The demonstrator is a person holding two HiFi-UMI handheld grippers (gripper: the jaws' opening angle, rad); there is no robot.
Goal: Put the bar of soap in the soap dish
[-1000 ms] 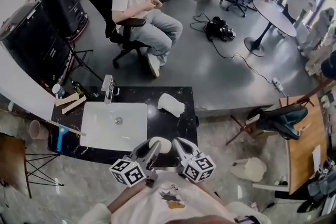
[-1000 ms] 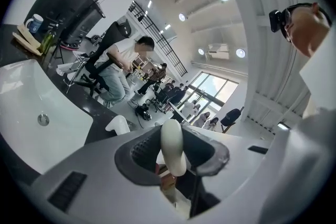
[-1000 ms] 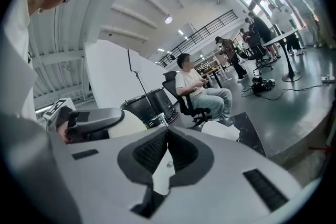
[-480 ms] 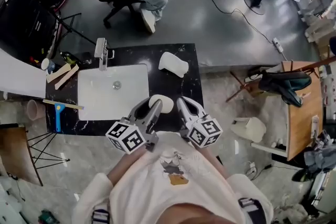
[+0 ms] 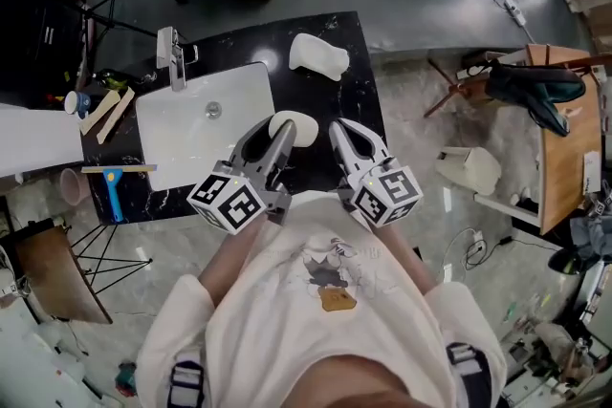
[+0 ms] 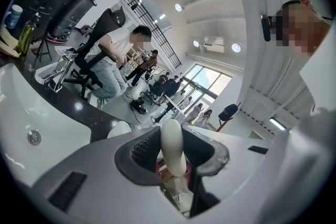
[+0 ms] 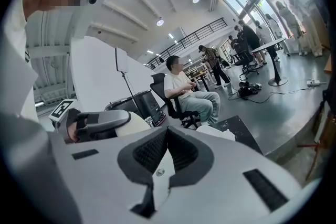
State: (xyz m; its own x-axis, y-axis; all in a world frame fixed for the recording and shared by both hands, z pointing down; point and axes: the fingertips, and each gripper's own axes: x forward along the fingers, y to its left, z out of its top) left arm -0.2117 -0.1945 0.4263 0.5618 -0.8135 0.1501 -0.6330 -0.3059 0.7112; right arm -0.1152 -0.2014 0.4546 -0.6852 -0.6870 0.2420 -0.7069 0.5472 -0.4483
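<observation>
A cream oval bar of soap (image 5: 293, 126) stands on edge between the jaws of my left gripper (image 5: 278, 135), which is shut on it; the left gripper view shows the soap (image 6: 172, 147) pinched between the dark pads. The soap dish (image 5: 318, 55), a white curved piece, lies on the black counter (image 5: 356, 100) beyond both grippers, to the right of the sink, and shows small in the left gripper view (image 6: 119, 129). My right gripper (image 5: 345, 137) hangs beside the left one over the counter's near part, shut with nothing in it (image 7: 167, 150).
A white sink (image 5: 178, 152) with a chrome tap (image 5: 172, 58) fills the counter's left half. Wooden pieces (image 5: 103, 111) and a blue-handled tool (image 5: 114, 191) lie left of the sink. A wooden table (image 5: 566, 143) stands at the right, with a chair and a seated person beyond the counter.
Both grippers have moved forward over the counter's near edge, side by side. The soap stays in the left gripper. The head view has tipped further down.
</observation>
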